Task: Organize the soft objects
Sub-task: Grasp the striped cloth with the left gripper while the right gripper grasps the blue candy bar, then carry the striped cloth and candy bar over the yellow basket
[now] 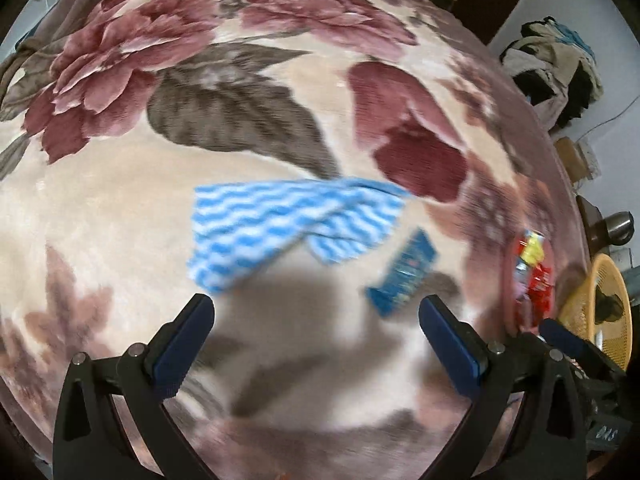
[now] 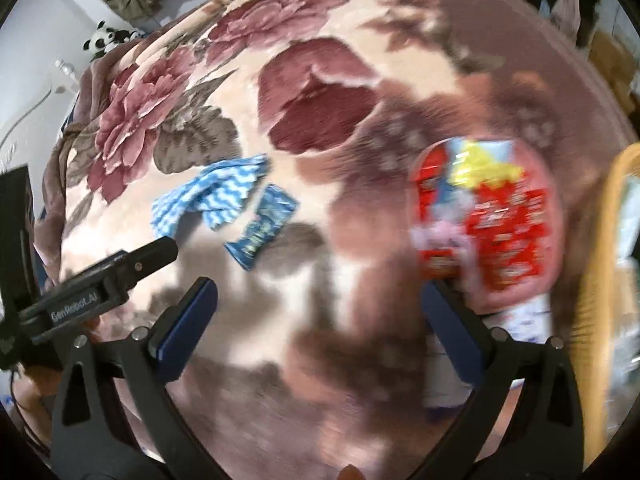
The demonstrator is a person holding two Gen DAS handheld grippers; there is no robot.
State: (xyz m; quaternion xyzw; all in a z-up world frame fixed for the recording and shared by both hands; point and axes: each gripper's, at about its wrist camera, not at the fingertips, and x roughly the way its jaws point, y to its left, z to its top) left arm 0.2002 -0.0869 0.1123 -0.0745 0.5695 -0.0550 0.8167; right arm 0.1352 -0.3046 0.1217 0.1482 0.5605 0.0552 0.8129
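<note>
A blue-and-white wavy cloth point(image 1: 288, 228) lies crumpled on the floral blanket point(image 1: 120, 208), just ahead of my open, empty left gripper point(image 1: 316, 312). A small blue packet point(image 1: 404, 276) lies to its right. The right wrist view shows the same cloth point(image 2: 212, 196) and blue packet point(image 2: 264, 228) at mid-left. A red and yellow snack bag point(image 2: 488, 216) lies ahead and right of my open, empty right gripper point(image 2: 320, 296). The left gripper's finger point(image 2: 120, 260) shows at the left of that view.
A yellow woven basket point(image 1: 604, 304) stands at the blanket's right edge; its rim point(image 2: 604, 280) is beside the snack bag. Clothes point(image 1: 556, 68) are piled at the far right. A panda toy point(image 2: 104, 38) sits beyond the blanket's far left.
</note>
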